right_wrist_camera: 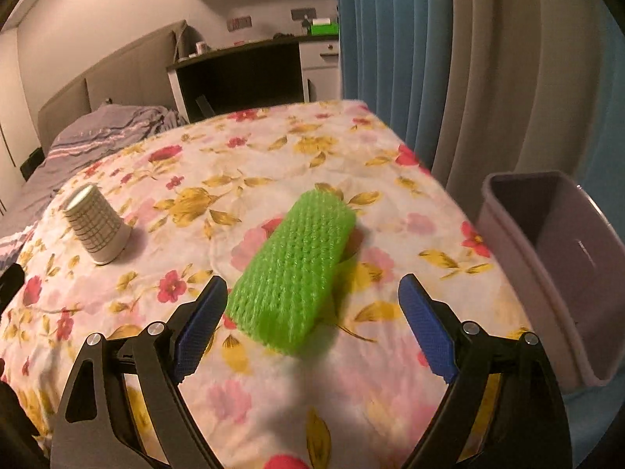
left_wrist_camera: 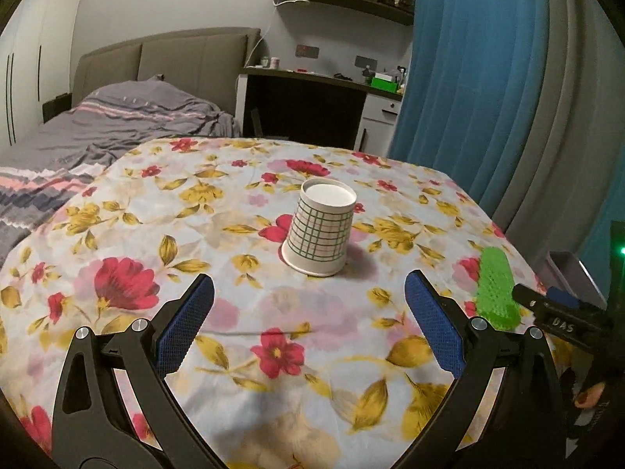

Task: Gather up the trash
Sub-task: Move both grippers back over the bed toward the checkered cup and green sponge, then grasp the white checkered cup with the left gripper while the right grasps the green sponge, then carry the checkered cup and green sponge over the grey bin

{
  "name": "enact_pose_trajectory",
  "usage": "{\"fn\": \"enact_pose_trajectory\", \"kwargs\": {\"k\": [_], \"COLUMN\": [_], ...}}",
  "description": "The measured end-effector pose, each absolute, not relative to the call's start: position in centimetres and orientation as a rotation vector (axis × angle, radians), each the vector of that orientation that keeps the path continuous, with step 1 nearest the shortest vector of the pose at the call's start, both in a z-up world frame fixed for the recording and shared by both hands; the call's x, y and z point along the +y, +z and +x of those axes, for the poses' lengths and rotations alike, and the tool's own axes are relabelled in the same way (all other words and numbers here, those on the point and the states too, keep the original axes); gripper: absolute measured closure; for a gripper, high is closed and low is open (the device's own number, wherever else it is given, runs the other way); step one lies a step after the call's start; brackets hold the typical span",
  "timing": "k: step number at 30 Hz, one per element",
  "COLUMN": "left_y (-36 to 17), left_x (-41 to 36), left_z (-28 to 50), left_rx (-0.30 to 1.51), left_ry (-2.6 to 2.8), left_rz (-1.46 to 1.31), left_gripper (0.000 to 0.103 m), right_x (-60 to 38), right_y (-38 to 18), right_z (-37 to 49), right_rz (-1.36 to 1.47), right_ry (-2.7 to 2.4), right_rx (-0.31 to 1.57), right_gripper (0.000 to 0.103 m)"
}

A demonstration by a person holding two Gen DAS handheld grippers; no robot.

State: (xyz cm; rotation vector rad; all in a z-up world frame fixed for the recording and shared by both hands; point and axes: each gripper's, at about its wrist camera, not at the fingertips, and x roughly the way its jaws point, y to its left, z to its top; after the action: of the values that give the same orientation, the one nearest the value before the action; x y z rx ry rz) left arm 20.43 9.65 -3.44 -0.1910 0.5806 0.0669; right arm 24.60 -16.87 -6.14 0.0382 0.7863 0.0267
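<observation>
"DAS" in white letters on the right gripper (left_wrist_camera: 562, 326)

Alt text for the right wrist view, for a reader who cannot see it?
The open right gripper faces a green knitted sponge lying on a floral tablecloth. An upturned grid-patterned paper cup stands left; a grey plastic bin sits right.

Both grippers hang level, side by side. The left gripper (left_wrist_camera: 308, 293) gapes wide. The right gripper (right_wrist_camera: 312, 297) gapes likewise.
</observation>
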Motion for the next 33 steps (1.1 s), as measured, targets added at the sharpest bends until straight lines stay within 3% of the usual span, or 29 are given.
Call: {"fn": "enact_pose_trajectory", "kwargs": {"k": [7,13,17,22,27,29,33], "left_y": [-4.1,-5.0,-5.5,-6.0,-6.6,-6.8,-6.8], "left_x": [9.1,9.0,9.5,9.5,9.2,9.4,9.7], "left_z": [23.1,25.6,27.8,30.0,31.5,31.8,31.5], "left_rx": [0.598,0.620,0.647,0.678,0.724,0.739,0.733], "left_ry": [0.026,0.011,0.013,0.010,-0.009,-0.018,-0.015], "left_rz": [-0.161,-0.160,-0.177,-0.188,-0.183,-0.198,-0.209], "left_gripper": [0.006,0.006,0.007,0.013,0.040,0.046,0.047], "right_x": [-17.2,-17.4,-17.2,-17.4,-17.4,-17.3,-17.3], "right_y": [-8.0,-8.8,-8.3,-7.5,-6.3,-5.7,-4.9], "right_z": [26.9,27.8,27.5,26.9,25.8,25.3,24.6], "right_rz": [0.101,0.128,0.101,0.094,0.080,0.071,0.064], "right_ry": [0.017,0.045,0.051,0.066,0.079,0.085,0.101], "right_rx": [0.860,0.895,0.860,0.821,0.779,0.759,0.735], "right_gripper": [0.029,0.067,0.085,0.089,0.089,0.089,0.089]}}
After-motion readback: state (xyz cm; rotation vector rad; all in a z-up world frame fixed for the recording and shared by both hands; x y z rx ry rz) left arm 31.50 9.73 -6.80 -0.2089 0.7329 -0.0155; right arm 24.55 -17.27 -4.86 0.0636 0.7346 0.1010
